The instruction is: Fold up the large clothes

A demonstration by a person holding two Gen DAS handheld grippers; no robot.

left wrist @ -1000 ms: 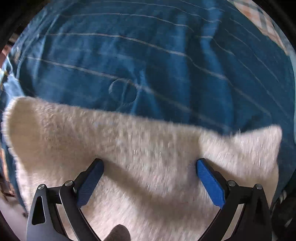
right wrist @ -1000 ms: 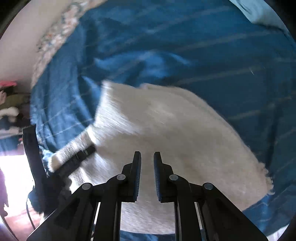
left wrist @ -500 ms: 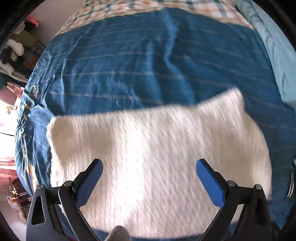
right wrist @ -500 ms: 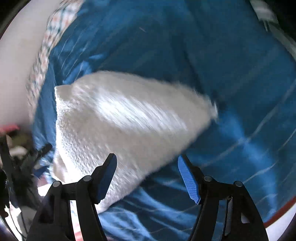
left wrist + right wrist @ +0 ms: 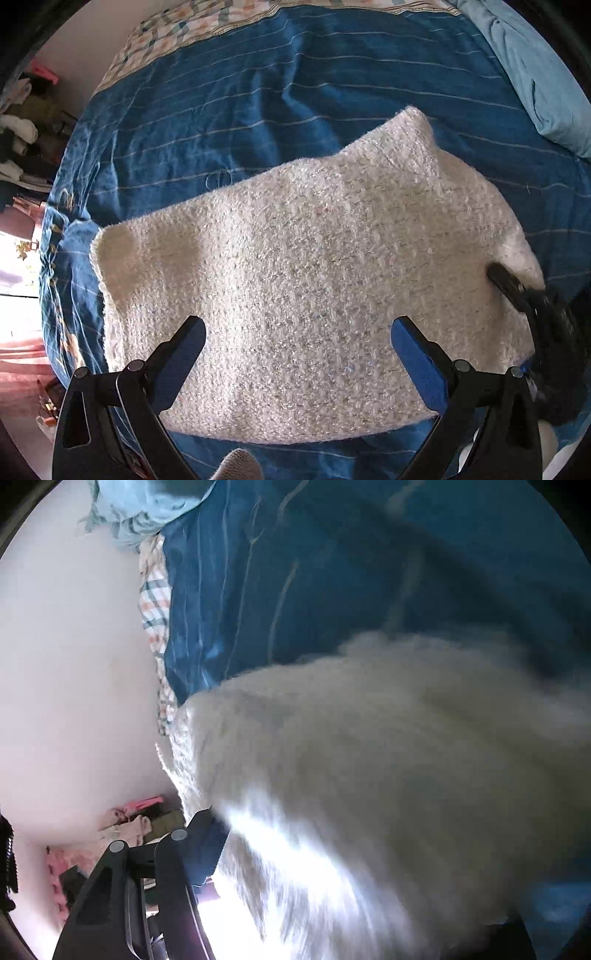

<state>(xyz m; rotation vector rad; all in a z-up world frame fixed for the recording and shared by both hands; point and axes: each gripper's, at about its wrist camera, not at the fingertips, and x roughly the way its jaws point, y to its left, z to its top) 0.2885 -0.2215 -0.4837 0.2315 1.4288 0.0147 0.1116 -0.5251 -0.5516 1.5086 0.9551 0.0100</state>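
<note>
The fluffy cream knitted sweater (image 5: 314,288), judged soft and light, is best gripped at a corner. The left gripper (image 5: 297,354) is held wide, empty, above it; whether the right gripper (image 5: 207,845) is closed cannot be told.

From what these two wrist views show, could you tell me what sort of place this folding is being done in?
Most likely a bedroom. The fuzzy white sweater lies on a bed spread with a blue striped bedcover, a light blue pillow sits at its far corner, and a pile of clothes lies beside the bed.
</note>
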